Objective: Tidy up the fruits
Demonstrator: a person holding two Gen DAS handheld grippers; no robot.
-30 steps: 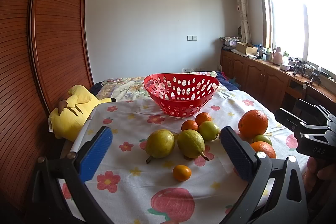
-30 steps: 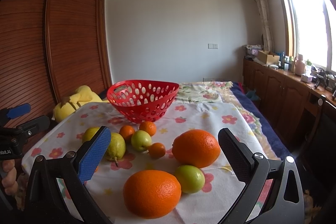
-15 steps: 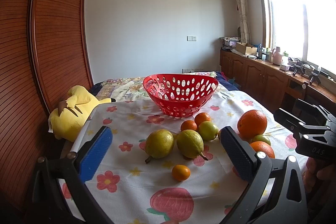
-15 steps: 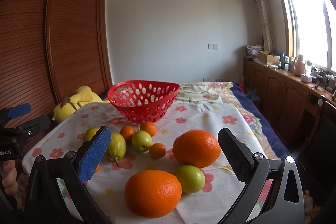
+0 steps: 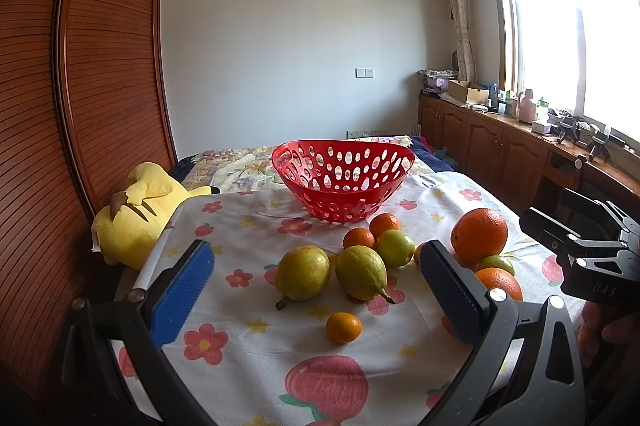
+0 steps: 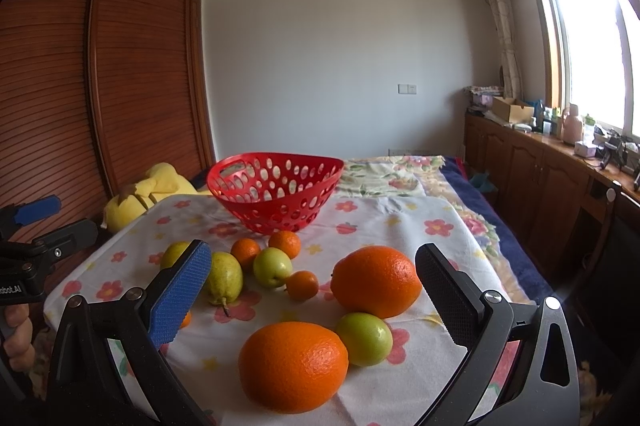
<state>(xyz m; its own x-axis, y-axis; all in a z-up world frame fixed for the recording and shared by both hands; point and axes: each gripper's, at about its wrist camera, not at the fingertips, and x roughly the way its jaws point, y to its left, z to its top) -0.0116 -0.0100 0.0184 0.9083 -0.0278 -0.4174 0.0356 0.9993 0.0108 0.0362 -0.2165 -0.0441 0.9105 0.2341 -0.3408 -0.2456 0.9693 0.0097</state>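
Red basket point(image 5: 343, 178) stands empty; both grippers gape above fruit.

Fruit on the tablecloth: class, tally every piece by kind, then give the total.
Large oranges: 2
Small oranges: 4
Pears: 2
Green round fruits: 2
Total: 10

Loose fruits point(image 6: 376, 280) lie before seemingly empty red basket point(image 6: 276, 192).
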